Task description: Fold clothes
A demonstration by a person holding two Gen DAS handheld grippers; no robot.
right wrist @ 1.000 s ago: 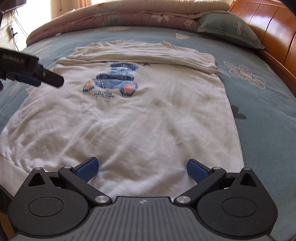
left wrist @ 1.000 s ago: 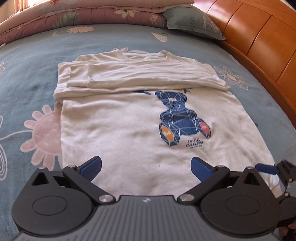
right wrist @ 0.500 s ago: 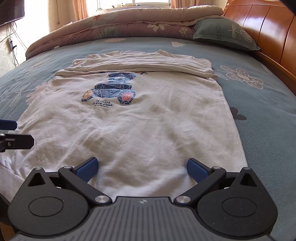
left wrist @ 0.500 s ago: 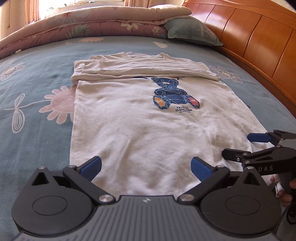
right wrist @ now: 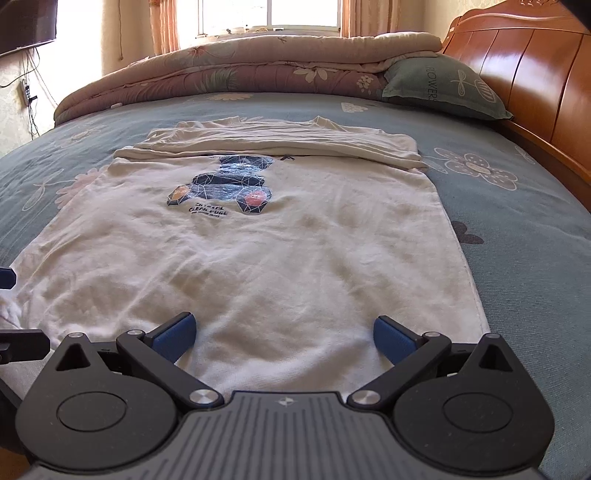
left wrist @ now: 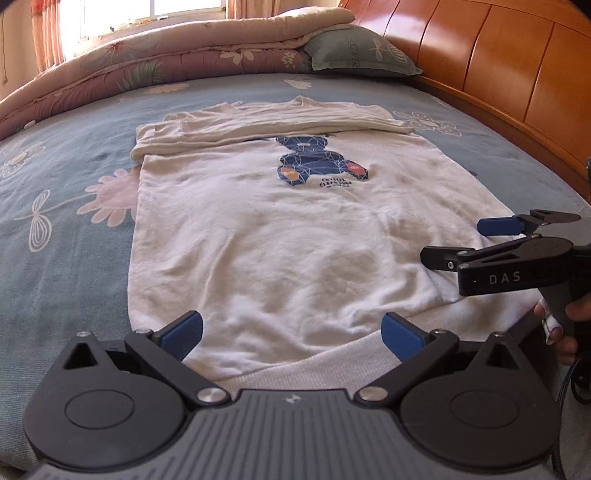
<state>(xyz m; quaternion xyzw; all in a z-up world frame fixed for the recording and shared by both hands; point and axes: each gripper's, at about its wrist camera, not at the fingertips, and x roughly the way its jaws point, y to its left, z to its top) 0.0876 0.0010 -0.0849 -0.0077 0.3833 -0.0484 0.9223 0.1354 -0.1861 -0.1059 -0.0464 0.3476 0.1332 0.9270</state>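
Note:
A white sweatshirt (left wrist: 280, 236) with a blue bear print (left wrist: 317, 164) lies flat on the bed, its upper part and sleeves folded down across the chest. The right wrist view shows the same sweatshirt (right wrist: 258, 251) with the bear print (right wrist: 225, 184) partly under the fold. My left gripper (left wrist: 291, 332) is open, low over the ribbed hem near its left corner, holding nothing. My right gripper (right wrist: 282, 334) is open too, just above the hem near the right corner. In the left wrist view the right gripper (left wrist: 461, 242) shows from the side at the far right, held by a hand (left wrist: 561, 332).
The blue floral bedsheet (left wrist: 66, 229) surrounds the sweatshirt. A rolled quilt (right wrist: 236, 70) and a green pillow (right wrist: 439, 88) lie at the far end. An orange wooden headboard (left wrist: 509, 62) runs along the right side. A dark screen (right wrist: 26, 26) hangs at the upper left.
Both grippers have drawn back from over the shirt's body and dropped low toward the hem at the near edge of the bed. They stay open throughout.

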